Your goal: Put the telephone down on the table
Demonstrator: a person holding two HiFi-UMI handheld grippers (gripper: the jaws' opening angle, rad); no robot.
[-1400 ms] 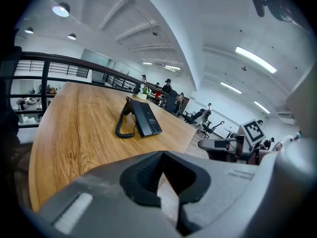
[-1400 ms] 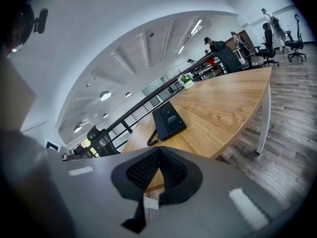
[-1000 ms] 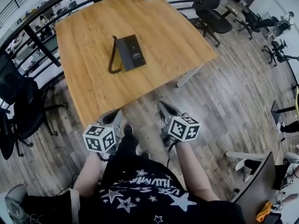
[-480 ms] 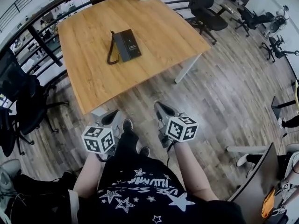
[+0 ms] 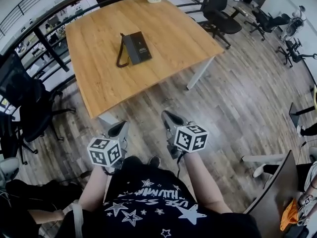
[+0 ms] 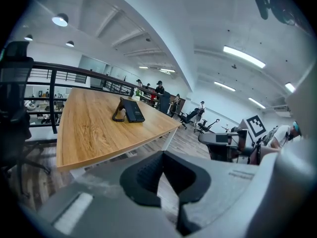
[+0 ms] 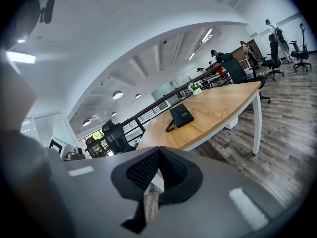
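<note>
The telephone (image 5: 137,47) lies flat on the table (image 5: 168,29), well ahead of both grippers and apart from them. In the head view it sits up and a little to the right of the left gripper (image 5: 119,129) and up and to the left of the right gripper (image 5: 171,118). Both grippers hang close to the person's body over the floor, short of the table's near edge.

In the left gripper view the jaws are clenched tip to tip with nothing between them, and the telephone (image 6: 130,110) shows far beyond them, up and to the left. In the right gripper view the jaws are likewise closed and empty, and the telephone (image 7: 181,115) is far off, up and slightly right of the tips.

Judging by this, the set-down itself looks finished, since the telephone rests wholly on the wood, away from every edge, with its cord beside it. What is left is standing clear cleanly. Doing that well means holding both grippers closed and low, pointed away from the table edge, so nothing swings back to nudge the telephone. If it needed straightening, the person would first have to close the whole gap and open a gripper before reaching.
</note>
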